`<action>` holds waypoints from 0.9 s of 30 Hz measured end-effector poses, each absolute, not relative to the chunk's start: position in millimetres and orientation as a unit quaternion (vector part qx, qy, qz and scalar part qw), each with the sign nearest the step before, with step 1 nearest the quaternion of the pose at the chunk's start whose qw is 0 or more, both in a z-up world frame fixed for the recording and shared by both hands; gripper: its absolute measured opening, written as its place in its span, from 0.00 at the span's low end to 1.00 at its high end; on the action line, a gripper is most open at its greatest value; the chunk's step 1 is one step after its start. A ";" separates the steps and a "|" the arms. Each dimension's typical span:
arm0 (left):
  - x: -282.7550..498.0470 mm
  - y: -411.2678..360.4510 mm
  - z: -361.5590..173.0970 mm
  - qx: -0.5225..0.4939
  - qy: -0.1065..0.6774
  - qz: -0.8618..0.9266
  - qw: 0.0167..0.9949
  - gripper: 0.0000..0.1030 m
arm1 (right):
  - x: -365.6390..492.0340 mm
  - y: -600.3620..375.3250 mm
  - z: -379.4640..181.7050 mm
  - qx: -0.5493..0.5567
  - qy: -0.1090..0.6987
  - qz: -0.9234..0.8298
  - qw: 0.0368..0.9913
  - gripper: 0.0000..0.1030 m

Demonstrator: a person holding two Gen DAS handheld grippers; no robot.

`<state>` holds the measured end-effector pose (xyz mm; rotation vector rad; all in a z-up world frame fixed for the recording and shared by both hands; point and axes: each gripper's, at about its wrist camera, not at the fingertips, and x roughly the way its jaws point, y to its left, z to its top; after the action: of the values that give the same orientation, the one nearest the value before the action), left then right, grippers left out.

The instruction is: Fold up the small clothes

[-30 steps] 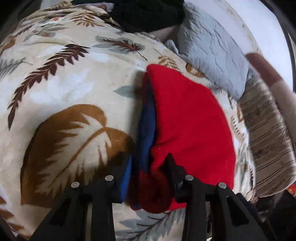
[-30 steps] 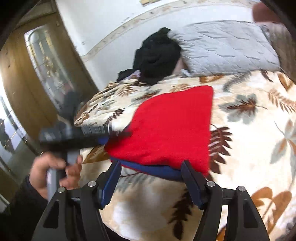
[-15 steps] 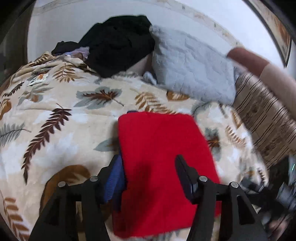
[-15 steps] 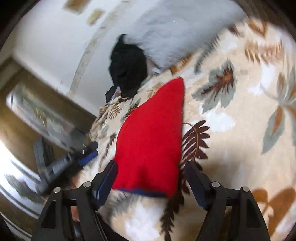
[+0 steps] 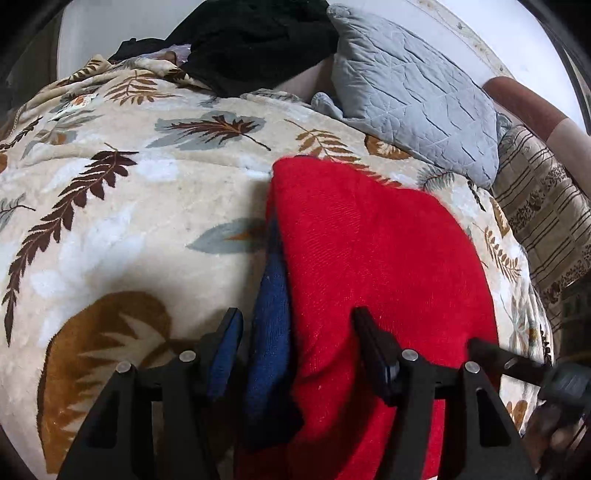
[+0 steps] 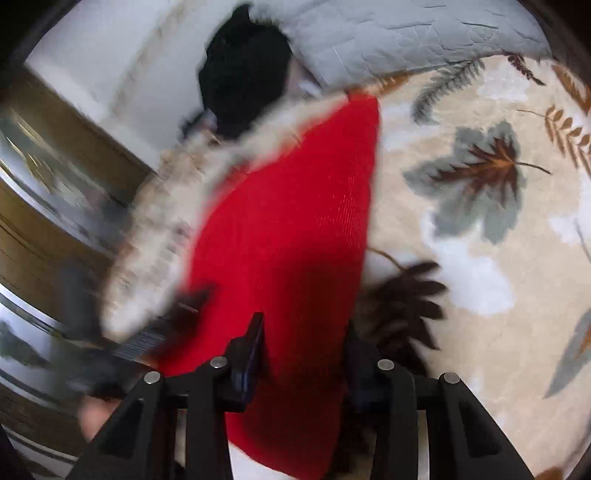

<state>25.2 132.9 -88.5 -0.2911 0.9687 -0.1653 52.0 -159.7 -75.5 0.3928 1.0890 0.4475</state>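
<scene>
Left wrist view: the folded red garment is laid on the leaf-print blanket, straddled by the unclenched left gripper, just widened, while the right gripper, just narrowed, is judged unclenched too; a fresh pinch is needed next.

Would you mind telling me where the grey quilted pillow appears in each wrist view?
Left wrist: the grey quilted pillow sits upper right, beyond the red cloth.
Right wrist: the pillow runs along the top edge, blurred.
Shared landmark: the black clothing pile, just left of it in both.
</scene>
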 end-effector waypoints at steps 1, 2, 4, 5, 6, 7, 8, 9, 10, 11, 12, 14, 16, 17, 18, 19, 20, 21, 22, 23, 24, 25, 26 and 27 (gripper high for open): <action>24.8 132.8 -88.7 -0.142 0.464 -0.080 0.871 0.62 | 55.2 -170.4 -77.3 0.227 0.512 0.212 0.801 0.59; 25.9 134.2 -89.7 -0.150 0.466 -0.082 0.868 0.63 | 58.1 -179.7 -75.5 0.263 0.511 0.217 0.789 0.65; 28.2 135.9 -91.5 -0.161 0.469 -0.081 0.865 0.64 | 63.1 -192.3 -66.1 0.302 0.486 0.233 0.786 0.67; 28.5 136.0 -91.7 -0.162 0.469 -0.081 0.865 0.64 | 66.9 -196.1 -62.0 0.310 0.476 0.233 0.789 0.72; 28.4 135.8 -91.6 -0.162 0.469 -0.081 0.865 0.65 | 73.0 -199.1 -60.8 0.319 0.469 0.228 0.791 0.75; 28.2 135.2 -91.3 -0.159 0.468 -0.081 0.865 0.65 | 80.3 -199.6 -62.3 0.330 0.468 0.223 0.789 0.75; 27.9 134.9 -90.9 -0.157 0.468 -0.081 0.866 0.65 | 93.3 -197.7 -72.4 0.340 0.482 0.224 0.776 0.76; 27.8 134.7 -90.8 -0.155 0.467 -0.080 0.867 0.65 | 103.5 -192.0 -84.5 0.344 0.504 0.226 0.759 0.71; 27.2 134.7 -90.8 -0.153 0.467 -0.079 0.868 0.65 | 108.6 -186.0 -93.0 0.346 0.519 0.228 0.748 0.55; 26.7 135.0 -90.6 -0.153 0.466 -0.078 0.868 0.65 | 107.2 -173.9 -87.2 0.307 0.518 0.228 0.765 0.45; 26.4 135.0 -90.5 -0.153 0.467 -0.078 0.868 0.65 | 99.6 -162.3 -71.7 0.245 0.504 0.225 0.797 0.41; 27.3 134.4 -90.7 -0.153 0.468 -0.079 0.867 0.66 | 81.2 -142.2 -49.7 0.145 0.472 0.217 0.842 0.40; 27.8 132.6 -90.8 -0.153 0.467 -0.081 0.867 0.66 | 84.1 -147.1 -62.0 0.140 0.490 0.198 0.837 0.41; 27.0 131.9 -90.2 -0.148 0.464 -0.079 0.870 0.66 | 87.0 -155.3 -68.3 0.173 0.499 0.191 0.827 0.46; 26.3 132.1 -89.6 -0.144 0.463 -0.077 0.871 0.66 | 87.8 -159.1 -68.7 0.193 0.499 0.190 0.823 0.53; 25.8 132.1 -89.0 -0.143 0.462 -0.076 0.872 0.66 | 83.7 -163.1 -66.9 0.211 0.496 0.192 0.820 0.56; 25.9 132.3 -89.0 -0.145 0.464 -0.076 0.871 0.66 | 77.6 -163.3 -65.2 0.215 0.494 0.200 0.818 0.61; 25.9 132.3 -89.1 -0.147 0.464 -0.075 0.870 0.66 | 70.1 -163.8 -64.6 0.217 0.494 0.209 0.816 0.68; 25.9 132.1 -89.1 -0.148 0.465 -0.075 0.870 0.66 | 59.7 -160.9 -63.4 0.216 0.494 0.221 0.812 0.69; 25.5 132.0 -89.1 -0.147 0.465 -0.075 0.870 0.66 | 53.2 -159.2 -64.5 0.214 0.495 0.224 0.812 0.70; 25.5 132.0 -89.0 -0.146 0.464 -0.075 0.870 0.66 | 46.2 -155.5 -66.3 0.212 0.496 0.224 0.812 0.70; 25.3 131.8 -89.0 -0.145 0.464 -0.075 0.871 0.66 | 44.1 -152.3 -72.9 0.210 0.503 0.228 0.807 0.70; 24.9 131.8 -89.3 -0.145 0.464 -0.075 0.871 0.66 | 42.4 -150.7 -77.5 0.205 0.511 0.233 0.802 0.64; 24.2 132.4 -89.2 -0.146 0.463 -0.075 0.871 0.66 | 40.9 -144.4 -78.3 0.196 0.513 0.231 0.803 0.49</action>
<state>24.2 132.4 -89.2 -0.3057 0.9682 -0.1566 40.9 -144.4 -78.3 0.4189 1.1001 0.4944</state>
